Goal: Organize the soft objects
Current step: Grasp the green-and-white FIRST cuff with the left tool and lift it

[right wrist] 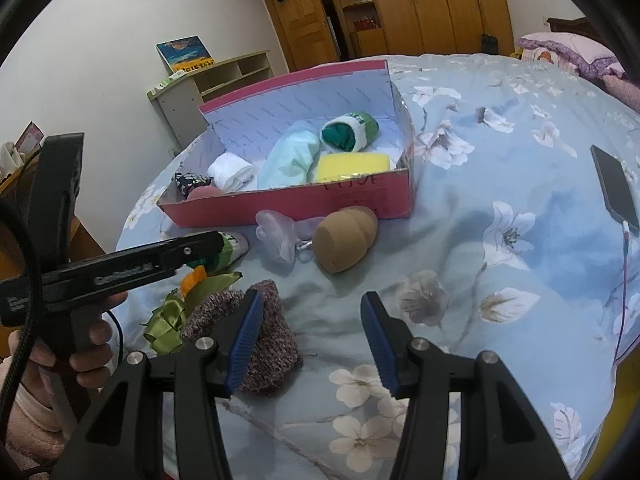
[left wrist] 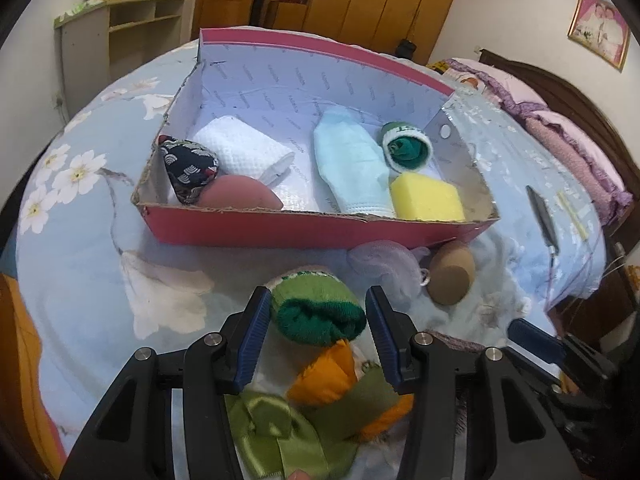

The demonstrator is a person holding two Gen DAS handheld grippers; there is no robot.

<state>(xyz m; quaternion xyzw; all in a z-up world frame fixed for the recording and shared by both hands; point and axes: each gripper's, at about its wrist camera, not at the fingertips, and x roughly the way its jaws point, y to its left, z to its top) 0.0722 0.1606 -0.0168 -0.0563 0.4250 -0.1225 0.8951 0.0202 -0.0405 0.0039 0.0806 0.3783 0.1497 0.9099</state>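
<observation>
A pink box (left wrist: pixel 256 226) (right wrist: pixel 280 204) on the bed holds a white towel (left wrist: pixel 240 146), a light blue cloth (left wrist: pixel 352 164), a yellow sponge (left wrist: pixel 426 198), a green sock roll (left wrist: pixel 406 148), a dark patterned pouch (left wrist: pixel 188 164) and a pink sponge (left wrist: pixel 240 198). My left gripper (left wrist: pixel 316 312) is open around a green rolled sock (left wrist: pixel 316 308) lying on the blanket. The right gripper (right wrist: pixel 312 332) is open and holds nothing; a purple knit piece (right wrist: pixel 256 344) lies by its left finger. A brown sponge (right wrist: pixel 344 238) and a lilac mesh puff (right wrist: pixel 280 236) sit before the box.
An orange and green fabric piece (left wrist: pixel 340 384) with green ribbon (right wrist: pixel 168 320) lies near the left gripper. A phone (right wrist: pixel 614 188) with a cable rests on the blanket to the right. Pillows (left wrist: pixel 560 136) and a headboard are beyond. A hand (right wrist: pixel 80 352) holds the left gripper.
</observation>
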